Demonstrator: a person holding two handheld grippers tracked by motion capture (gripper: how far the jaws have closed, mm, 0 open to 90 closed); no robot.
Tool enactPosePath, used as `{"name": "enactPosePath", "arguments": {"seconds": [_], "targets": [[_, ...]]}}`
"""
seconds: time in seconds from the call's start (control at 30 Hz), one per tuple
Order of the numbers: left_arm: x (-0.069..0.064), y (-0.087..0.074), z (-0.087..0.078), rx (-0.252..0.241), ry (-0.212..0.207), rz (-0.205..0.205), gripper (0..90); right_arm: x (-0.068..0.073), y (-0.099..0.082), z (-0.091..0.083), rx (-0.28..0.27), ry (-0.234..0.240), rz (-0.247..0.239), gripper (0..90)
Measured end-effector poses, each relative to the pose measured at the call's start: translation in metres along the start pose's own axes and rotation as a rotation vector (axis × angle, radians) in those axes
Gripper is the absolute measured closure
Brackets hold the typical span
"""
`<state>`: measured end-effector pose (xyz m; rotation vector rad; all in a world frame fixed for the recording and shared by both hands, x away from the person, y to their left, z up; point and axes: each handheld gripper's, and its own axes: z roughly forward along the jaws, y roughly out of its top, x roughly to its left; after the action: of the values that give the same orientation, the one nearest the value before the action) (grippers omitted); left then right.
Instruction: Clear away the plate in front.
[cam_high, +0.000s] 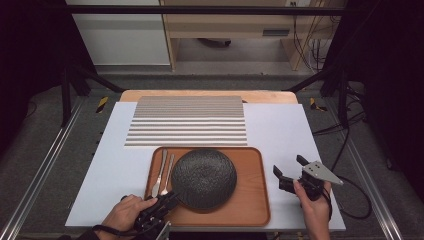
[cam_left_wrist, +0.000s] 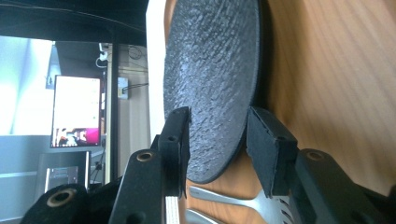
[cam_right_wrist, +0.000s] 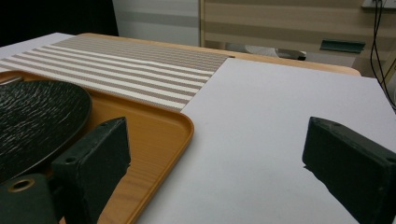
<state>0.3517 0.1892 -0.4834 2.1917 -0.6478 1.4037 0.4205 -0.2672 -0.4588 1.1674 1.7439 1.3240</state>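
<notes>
L gripper (cam_high: 170, 199) sits w/ jaws straddling near rim of black plate (cam_high: 204, 177) on wooden tray (cam_high: 250, 210), pads prob not pressing, likely lining up a rim grip; R gripper (cam_high: 290, 172) wide open, empty, parked beside tray

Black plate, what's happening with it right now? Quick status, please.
Left gripper astride black plate rim, jaws apart, not pressing. Right gripper open, off the tray. Plate on tray; fork and other utensil beside it.
</notes>
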Motion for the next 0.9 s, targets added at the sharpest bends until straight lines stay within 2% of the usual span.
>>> {"name": "enactPosePath", "arguments": {"seconds": [0.2,0.4,0.43,0.5,0.63,0.73,0.9], "targets": [[0.010,0.004,0.006,0.020,0.065,-0.036,57.5,0.000,0.000,0.000,-0.002,0.002,-0.002,7.6],[0.017,0.003,0.022,0.072,0.117,-0.095,52.2,0.000,0.000,-0.001,-0.003,0.001,-0.001,7.6],[0.019,0.002,0.025,0.078,0.133,-0.115,51.8,0.000,0.000,-0.001,-0.005,0.002,-0.002,7.6],[0.022,0.000,0.033,0.119,0.162,-0.148,45.7,0.000,0.000,-0.001,-0.003,0.001,-0.002,7.6],[0.027,-0.006,0.046,0.195,0.191,-0.194,37.6,0.000,0.000,-0.001,-0.001,0.002,-0.006,7.6],[0.030,-0.012,0.050,0.254,0.214,-0.210,31.9,0.000,0.000,-0.001,-0.003,0.002,-0.010,7.6],[0.033,-0.016,0.052,0.279,0.247,-0.258,26.9,0.000,0.000,-0.001,-0.005,0.012,-0.012,7.5]]}}
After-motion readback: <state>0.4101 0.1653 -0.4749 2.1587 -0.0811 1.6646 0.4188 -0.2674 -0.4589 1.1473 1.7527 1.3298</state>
